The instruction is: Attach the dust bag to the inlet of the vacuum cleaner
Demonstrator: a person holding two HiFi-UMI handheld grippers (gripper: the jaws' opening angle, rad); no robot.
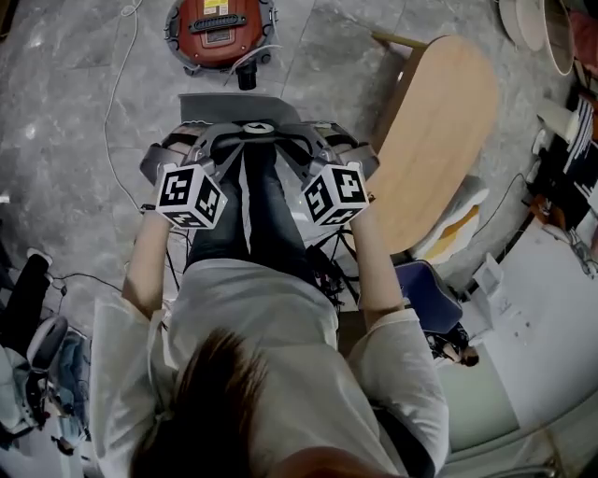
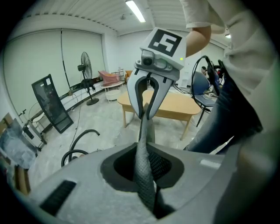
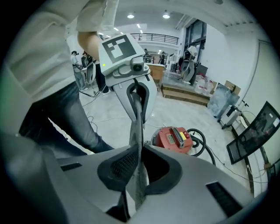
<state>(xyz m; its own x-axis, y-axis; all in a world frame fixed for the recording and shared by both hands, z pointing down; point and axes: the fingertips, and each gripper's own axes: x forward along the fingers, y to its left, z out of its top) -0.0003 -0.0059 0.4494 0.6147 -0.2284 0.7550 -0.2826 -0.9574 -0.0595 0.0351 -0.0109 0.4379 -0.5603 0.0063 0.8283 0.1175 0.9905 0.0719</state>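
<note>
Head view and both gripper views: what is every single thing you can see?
vacuum cleaner: one, red, on the floor ahead of the person
hose: one, black, curled beside the vacuum cleaner
cable: one, white, on the floor at left
table: one, light wood, at right
chair: one, blue, next to the table
fan: one, black, standing by the far wall
dust bag: one, grey, held between the two grippers
left gripper: one, grey, jaws shut on the dust bag
right gripper: one, grey, jaws shut on the dust bag
</note>
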